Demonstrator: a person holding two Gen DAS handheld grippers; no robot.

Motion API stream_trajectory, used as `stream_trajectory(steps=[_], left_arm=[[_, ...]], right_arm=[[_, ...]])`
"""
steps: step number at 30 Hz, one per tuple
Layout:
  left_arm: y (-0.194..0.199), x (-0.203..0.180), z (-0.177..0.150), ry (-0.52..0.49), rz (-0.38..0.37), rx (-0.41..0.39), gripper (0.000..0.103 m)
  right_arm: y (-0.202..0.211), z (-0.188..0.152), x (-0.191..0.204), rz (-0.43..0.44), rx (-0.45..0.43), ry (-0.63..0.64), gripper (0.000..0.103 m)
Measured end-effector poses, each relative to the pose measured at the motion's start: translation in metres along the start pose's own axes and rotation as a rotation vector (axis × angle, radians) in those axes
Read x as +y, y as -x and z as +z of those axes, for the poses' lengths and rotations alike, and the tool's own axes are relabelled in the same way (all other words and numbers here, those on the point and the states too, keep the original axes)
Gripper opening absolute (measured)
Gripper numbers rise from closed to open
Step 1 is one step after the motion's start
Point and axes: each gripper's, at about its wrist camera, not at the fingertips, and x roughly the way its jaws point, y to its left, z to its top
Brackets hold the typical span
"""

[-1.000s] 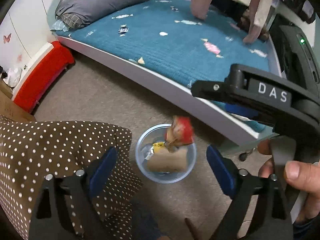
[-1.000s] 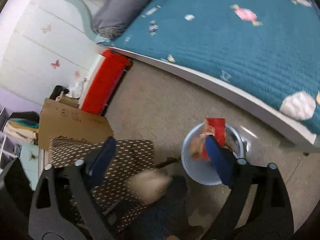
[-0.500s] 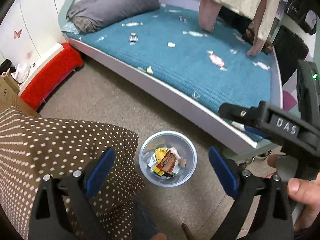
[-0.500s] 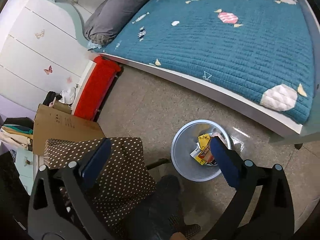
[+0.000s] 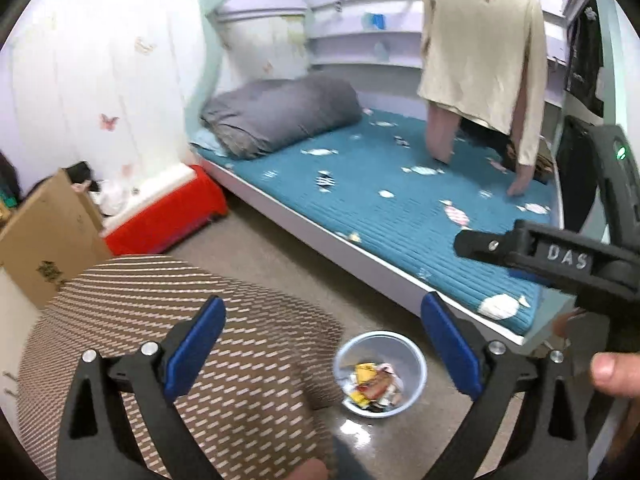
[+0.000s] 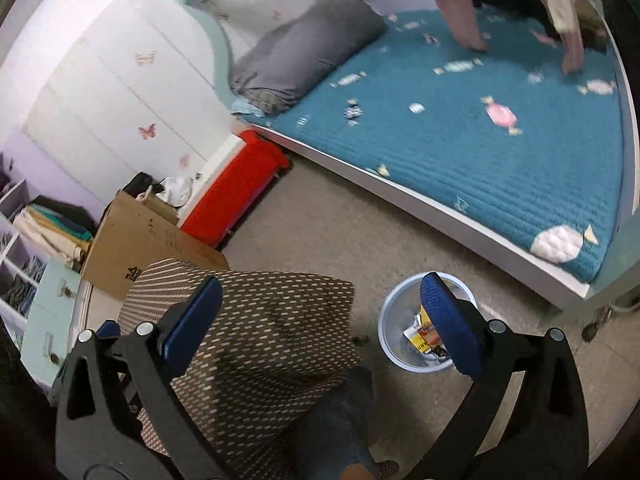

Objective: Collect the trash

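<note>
Your left claw (image 5: pixel 322 334) has its jaws opening, already spread wide, with nothing between the blue pads (image 5: pixel 196 344); through the gap you see the floor and, low and right of centre, the small clear bin (image 5: pixel 380 372). Your right claw (image 6: pixel 320 322) stands fully apart and grips nothing either, and its right pad (image 6: pixel 450 324) overlaps the bin (image 6: pixel 390 322) in that view without touching it. The trash (image 5: pixel 374 384), a heap of yellow, red and white wrappers, lies inside the bin on the floor, just beside the polka-dot cushion (image 5: pixel 168 360) and near the bed (image 5: pixel 420 216) with its teal cover. In the left view your right hand (image 5: pixel 614 368) holds the other black tool at the right edge. A red box (image 6: pixel 236 190) and a cardboard box (image 6: pixel 136 246) sit by the wall, and a grey bolster (image 6: pixel 304 52) lies at the bed's head.
</note>
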Motion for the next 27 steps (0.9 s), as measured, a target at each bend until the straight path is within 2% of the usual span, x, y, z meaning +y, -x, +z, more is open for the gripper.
stream_trajectory(steps=[4, 7, 11, 18, 23, 27], left_arm=[[0.04, 0.022, 0.0, 0.05, 0.038, -0.042, 0.096], [0.07, 0.038, -0.003, 0.069, 0.114, -0.087, 0.096], [0.118, 0.064, -0.007, 0.147, 0.206, -0.153, 0.096], [0.187, 0.101, -0.019, 0.265, 0.318, -0.267, 0.097], [0.228, 0.118, -0.022, 0.312, 0.388, -0.329, 0.097], [0.258, 0.126, -0.025, 0.347, 0.413, -0.377, 0.097]], right_arm=[[0.026, -0.006, 0.036, 0.009, -0.033, 0.068, 0.097], [0.048, -0.011, 0.064, 0.008, -0.067, 0.131, 0.097], [0.078, -0.021, 0.106, -0.006, -0.131, 0.263, 0.097], [0.127, -0.045, 0.176, -0.002, -0.262, 0.462, 0.097], [0.148, -0.058, 0.208, 0.006, -0.323, 0.536, 0.097], [0.164, -0.068, 0.225, 0.017, -0.37, 0.584, 0.097]])
